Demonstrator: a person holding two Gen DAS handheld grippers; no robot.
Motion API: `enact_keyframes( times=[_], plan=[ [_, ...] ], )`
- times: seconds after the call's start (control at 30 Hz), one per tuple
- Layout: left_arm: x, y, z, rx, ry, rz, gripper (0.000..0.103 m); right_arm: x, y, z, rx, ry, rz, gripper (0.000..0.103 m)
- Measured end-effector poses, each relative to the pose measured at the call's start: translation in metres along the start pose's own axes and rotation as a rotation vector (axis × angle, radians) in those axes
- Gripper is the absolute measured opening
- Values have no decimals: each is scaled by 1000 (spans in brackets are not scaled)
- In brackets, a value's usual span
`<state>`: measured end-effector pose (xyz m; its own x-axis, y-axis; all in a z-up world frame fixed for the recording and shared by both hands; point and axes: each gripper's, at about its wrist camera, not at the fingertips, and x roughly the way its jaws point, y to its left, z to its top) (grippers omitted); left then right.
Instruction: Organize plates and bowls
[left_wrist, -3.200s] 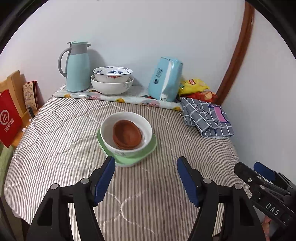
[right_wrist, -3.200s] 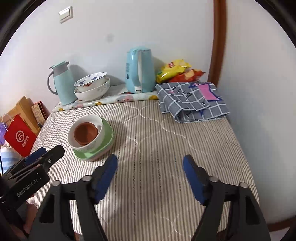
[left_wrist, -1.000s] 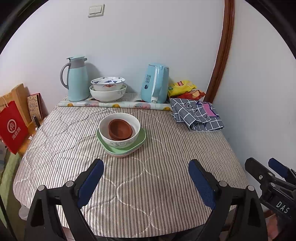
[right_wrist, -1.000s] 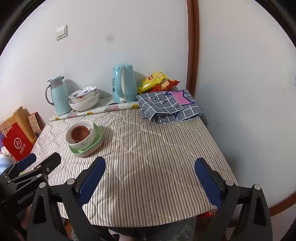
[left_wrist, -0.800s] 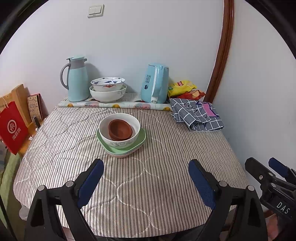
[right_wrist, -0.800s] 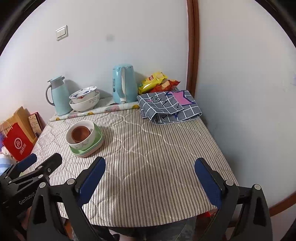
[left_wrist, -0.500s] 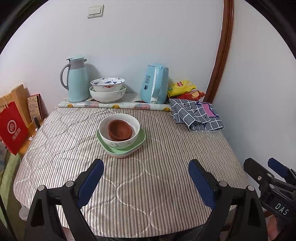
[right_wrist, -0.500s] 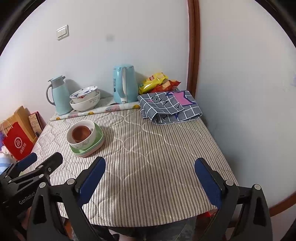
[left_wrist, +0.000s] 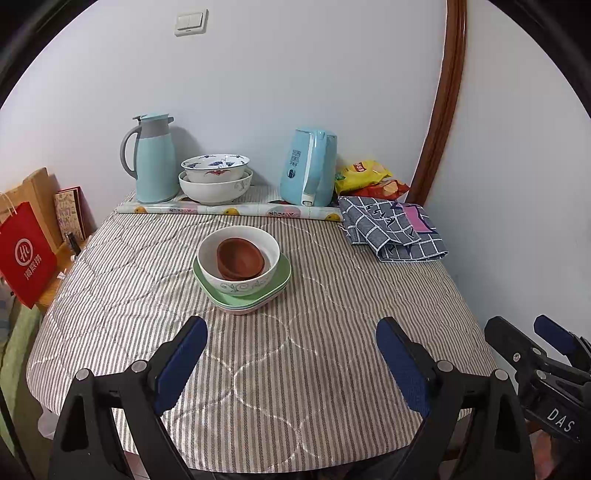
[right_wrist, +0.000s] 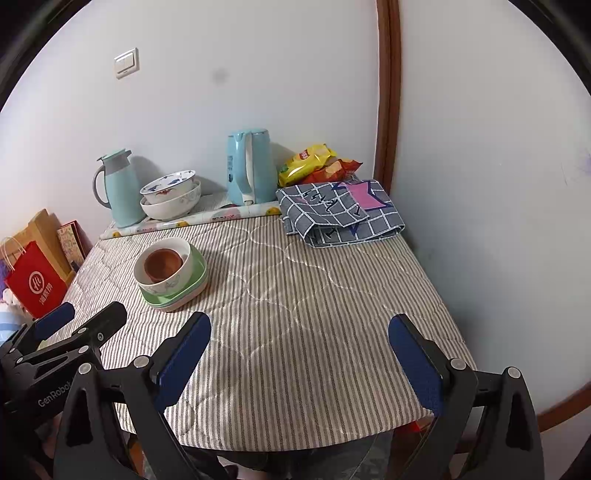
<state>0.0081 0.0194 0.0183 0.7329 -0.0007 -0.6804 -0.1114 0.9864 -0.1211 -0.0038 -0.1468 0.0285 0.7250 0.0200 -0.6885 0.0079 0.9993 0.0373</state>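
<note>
I have the left hand-held gripper (left_wrist: 291, 354) spread wide and holding nothing, above the near edge of the striped worktop (left_wrist: 314, 369). My right hand-held gripper (right_wrist: 299, 354) is equally wide and bare, low over the same edge. Out ahead, near the worktop's middle, brown bowls (left_wrist: 240, 257) sit nested inside a white bowl (left_wrist: 238, 260), which rests on stacked green plates (left_wrist: 280, 282). Further back by the wall, two more white bowls (left_wrist: 215, 178) stand stacked between a thermos jug (left_wrist: 153, 158) and a blue kettle (left_wrist: 309, 167).

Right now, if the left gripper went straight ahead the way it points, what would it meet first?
Probably the striped tablecloth just ahead of the open left gripper; farther on, the stacked white bowl. Depth is uncertain.
</note>
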Motion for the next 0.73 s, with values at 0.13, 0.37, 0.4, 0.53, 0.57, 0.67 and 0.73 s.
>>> enact_keyframes(
  times=[0.13,0.37,0.4,0.53,0.57,0.67,0.73],
  plan=[
    [-1,1,0,-1,-1,0,93,0,0,-1,-2,-3,3,96],
    [-1,2,1,-1,-2,-2,93,-1,1,-2,-7,-4,5,96],
    [-1,2,1,0,-1,-1,93,-1,1,-2,-6,-5,5,96],
    [-1,2,1,0,-3,-3,93,-3,0,-1,-8,-7,6,96],
    [-1,2,1,0,-4,-2,93,-2,0,-1,-8,-7,6,96],
    [-1,1,1,-3,-5,-5,93,-2,0,-2,-9,-6,6,96],
    [1,-1,2,2,-6,-5,93,-2,0,-1,-10,-5,4,96]
  ],
)
